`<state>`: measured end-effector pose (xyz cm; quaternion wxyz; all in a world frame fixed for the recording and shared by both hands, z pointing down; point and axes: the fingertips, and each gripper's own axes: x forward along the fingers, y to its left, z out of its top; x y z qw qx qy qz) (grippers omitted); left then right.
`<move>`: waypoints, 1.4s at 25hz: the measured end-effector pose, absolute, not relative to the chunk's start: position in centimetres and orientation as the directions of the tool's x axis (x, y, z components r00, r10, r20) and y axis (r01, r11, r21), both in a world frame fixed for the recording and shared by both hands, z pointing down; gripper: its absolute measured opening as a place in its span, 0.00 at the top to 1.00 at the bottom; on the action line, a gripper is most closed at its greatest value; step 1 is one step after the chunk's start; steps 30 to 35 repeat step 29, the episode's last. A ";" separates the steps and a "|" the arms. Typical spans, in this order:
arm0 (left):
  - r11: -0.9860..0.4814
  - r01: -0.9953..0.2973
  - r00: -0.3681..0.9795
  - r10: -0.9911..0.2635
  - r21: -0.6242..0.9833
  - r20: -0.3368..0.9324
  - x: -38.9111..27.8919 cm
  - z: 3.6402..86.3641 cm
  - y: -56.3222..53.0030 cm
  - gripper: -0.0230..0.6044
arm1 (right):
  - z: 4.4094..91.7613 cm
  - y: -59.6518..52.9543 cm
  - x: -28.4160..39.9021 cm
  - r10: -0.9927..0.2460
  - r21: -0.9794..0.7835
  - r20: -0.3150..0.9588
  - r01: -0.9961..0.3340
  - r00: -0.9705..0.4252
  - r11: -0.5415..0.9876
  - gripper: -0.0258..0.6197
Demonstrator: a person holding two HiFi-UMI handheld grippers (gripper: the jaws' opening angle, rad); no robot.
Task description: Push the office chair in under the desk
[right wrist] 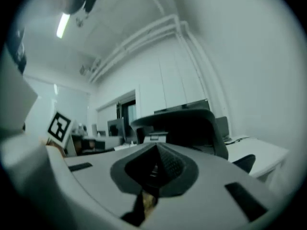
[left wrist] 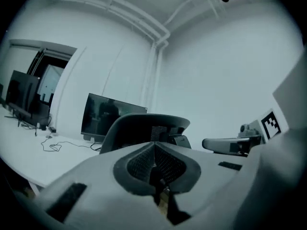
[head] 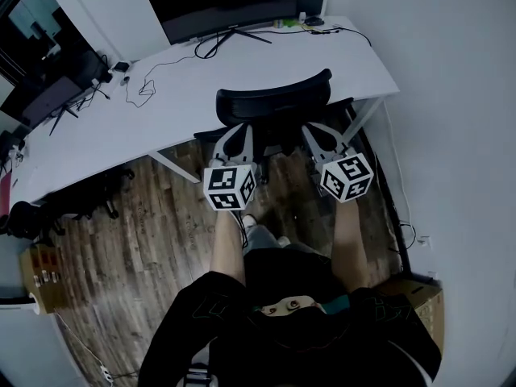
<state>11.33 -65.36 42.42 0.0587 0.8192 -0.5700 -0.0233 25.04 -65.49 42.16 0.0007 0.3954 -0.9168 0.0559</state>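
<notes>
The wood-plank floor [head: 137, 248] fills the lower part of the head view. A white worktop [head: 89, 131] runs across its upper half, up to the wall.

The black office chair [head: 272, 103] stands at the worktop's near edge, to the right of its middle. The backrest faces the person. The top of the backrest overlaps the worktop edge, and the seat lies partly beneath it.

A dark monitor [head: 222, 2] stands at the back of the worktop, beyond the chair.

The left tool [head: 239, 133] is fully closed, jaws together, with nothing between them. It points at the left side of the chair, below the backrest. The right tool [head: 316, 131] is likewise fully closed and empty, and points at the right side. Contact with the chair cannot be confirmed for either tool.

A black cable [head: 141, 87] lies looped on the worktop, left of the monitor.
</notes>
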 end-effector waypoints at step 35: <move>-0.275 -0.956 0.279 -0.960 0.104 0.029 8.9 42.7 -61.8 0.95 | 41.7 -63.6 22.9 -0.762 -0.063 0.079 -0.766 -0.643 0.640 0.95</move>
